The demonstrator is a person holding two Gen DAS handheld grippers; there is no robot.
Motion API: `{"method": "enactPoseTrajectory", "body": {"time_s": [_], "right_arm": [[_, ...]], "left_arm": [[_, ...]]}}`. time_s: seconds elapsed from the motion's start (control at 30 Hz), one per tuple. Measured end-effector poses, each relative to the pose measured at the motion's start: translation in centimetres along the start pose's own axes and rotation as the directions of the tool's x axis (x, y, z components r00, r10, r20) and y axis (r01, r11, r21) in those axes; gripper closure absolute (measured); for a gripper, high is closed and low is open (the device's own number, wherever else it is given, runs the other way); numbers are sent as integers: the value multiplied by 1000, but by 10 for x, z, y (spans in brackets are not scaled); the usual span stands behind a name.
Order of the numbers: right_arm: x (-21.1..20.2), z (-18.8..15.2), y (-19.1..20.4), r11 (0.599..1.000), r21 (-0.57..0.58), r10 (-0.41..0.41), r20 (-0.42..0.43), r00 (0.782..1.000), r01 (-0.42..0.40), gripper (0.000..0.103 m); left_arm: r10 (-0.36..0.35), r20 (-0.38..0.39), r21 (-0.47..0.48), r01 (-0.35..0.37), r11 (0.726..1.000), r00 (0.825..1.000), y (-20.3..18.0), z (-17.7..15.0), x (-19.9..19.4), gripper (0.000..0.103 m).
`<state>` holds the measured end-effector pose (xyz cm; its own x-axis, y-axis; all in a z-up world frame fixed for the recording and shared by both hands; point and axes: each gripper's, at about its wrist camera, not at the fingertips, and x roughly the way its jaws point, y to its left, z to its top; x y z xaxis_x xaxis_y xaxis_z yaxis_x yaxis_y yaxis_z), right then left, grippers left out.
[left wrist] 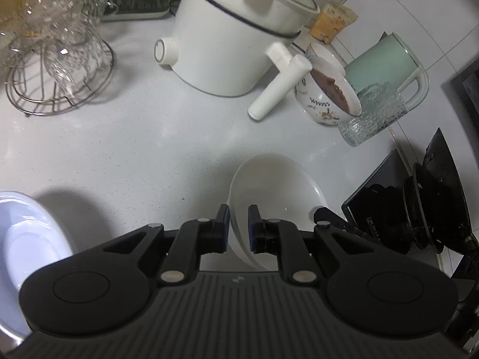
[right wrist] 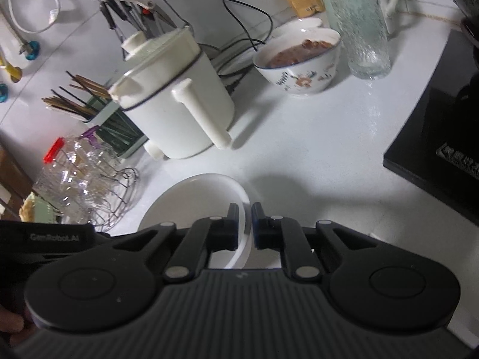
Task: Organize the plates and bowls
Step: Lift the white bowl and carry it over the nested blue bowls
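1. The white bowl (left wrist: 275, 197) is pinched by its near rim between the fingers of the left gripper (left wrist: 239, 227), closed on it; it hangs tilted above the surface (left wrist: 149, 137).
2. The white plate (right wrist: 194, 200) is clamped at its rim between the fingers of the right gripper (right wrist: 245, 227), left of them mostly.
3. Judged step: carrying both to be stacked. Both should be kept level and lowered slowly, since the thin rim grips may slip.
4. Both look plain, glossy and empty.
5. Ahead of the fingers stand a white cooker pot (left wrist: 236, 36) and a filled patterned bowl (right wrist: 299, 59).
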<state>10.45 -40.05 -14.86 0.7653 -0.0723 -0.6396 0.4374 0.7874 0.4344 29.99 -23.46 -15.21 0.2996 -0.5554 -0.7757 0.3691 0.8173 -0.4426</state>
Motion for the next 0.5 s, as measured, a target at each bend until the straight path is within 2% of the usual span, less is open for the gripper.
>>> {"method": "enactPoseTrajectory", "body": {"time_s": [0.5], "right_arm": [[-34, 25, 28, 994, 39, 103, 12, 995, -104, 91]], "left_arm": [[-26, 60, -77, 31, 997, 998, 2, 14, -63, 88]]}}
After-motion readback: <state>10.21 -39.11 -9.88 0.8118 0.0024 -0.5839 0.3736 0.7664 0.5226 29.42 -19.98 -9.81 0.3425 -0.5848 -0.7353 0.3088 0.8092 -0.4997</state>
